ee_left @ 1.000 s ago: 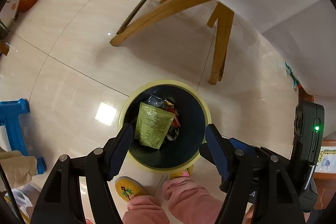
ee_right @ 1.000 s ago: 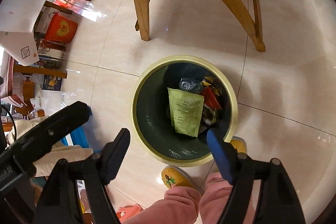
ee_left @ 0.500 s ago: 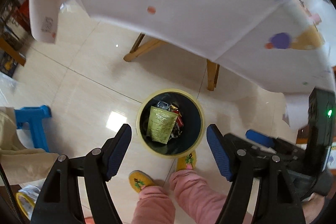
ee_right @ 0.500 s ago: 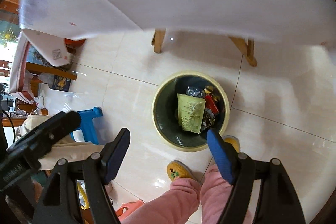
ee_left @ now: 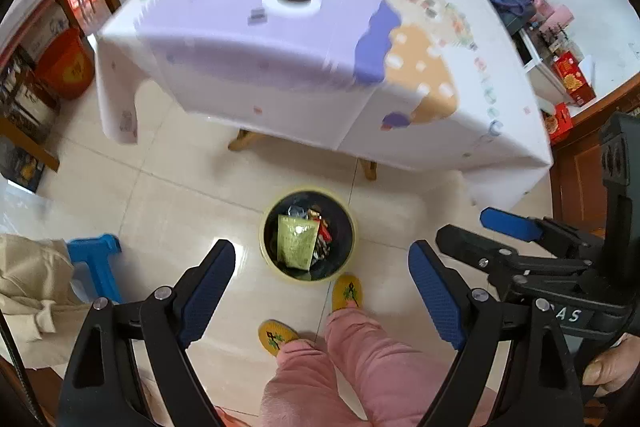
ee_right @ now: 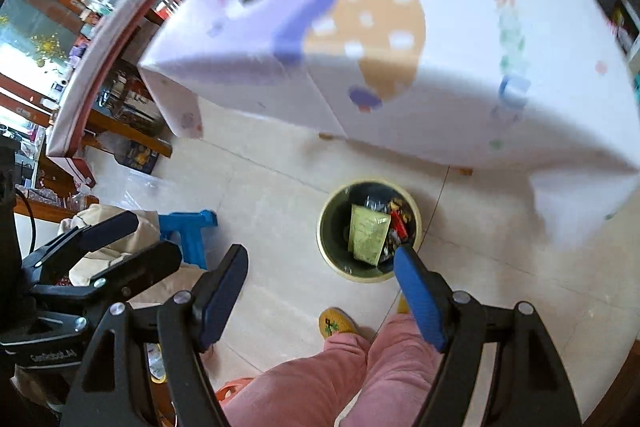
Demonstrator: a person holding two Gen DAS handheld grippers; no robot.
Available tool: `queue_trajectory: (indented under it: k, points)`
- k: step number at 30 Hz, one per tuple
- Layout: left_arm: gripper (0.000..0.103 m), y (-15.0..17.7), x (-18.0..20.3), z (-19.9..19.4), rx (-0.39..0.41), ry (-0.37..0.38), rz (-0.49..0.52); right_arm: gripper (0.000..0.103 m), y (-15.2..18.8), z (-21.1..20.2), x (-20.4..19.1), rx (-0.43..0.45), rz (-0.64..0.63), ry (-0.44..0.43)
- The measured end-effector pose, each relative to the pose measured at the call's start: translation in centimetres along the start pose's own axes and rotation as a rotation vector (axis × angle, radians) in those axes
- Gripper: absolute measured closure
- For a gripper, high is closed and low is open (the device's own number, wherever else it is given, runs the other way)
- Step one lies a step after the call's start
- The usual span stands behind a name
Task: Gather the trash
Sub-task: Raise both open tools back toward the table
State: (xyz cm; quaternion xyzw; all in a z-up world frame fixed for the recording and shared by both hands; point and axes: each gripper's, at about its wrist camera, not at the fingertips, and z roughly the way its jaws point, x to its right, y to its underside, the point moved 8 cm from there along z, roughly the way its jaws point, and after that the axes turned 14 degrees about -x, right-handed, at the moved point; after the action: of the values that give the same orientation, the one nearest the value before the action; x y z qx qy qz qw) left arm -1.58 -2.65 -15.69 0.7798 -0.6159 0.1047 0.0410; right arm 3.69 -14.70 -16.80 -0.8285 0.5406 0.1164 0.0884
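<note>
You see a glossy tiled floor (ee_left: 168, 195) beneath the bin (ee_left: 347, 227), whose crinkled wrappers (ee_left: 296, 243) shine.

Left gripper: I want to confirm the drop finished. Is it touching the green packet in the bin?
Apart. The left wrist view shows the left gripper open and empty above the green packet.

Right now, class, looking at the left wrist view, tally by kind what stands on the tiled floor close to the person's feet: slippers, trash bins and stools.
Yellow embroidered slippers: 2
Round yellow-rimmed trash bin: 1
Blue plastic stool: 1
Total: 4
</note>
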Motion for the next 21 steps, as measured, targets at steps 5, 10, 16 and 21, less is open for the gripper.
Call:
queue_trajectory:
  k: [5,10,16,21]
  points:
    - [0.016,-0.8,0.3,-4.9,0.081,-0.014,0.033,0.027,-0.7,-5.0,-1.2,0.101,-0.021,0.017]
    - [0.016,-2.2,0.7,-8.9,0.154,-0.026,0.064,0.027,-1.5,-8.8,-1.6,0.187,-0.014,0.036]
    - [0.016,-4.0,2.0,-12.1,0.221,-0.037,0.128,0.027,-3.0,-13.0,-1.3,0.291,0.025,0.044]
    - [0.016,-6.1,2.9,-14.1,0.260,-0.057,0.190,0.027,-4.1,-15.0,-1.5,0.352,0.044,0.053]
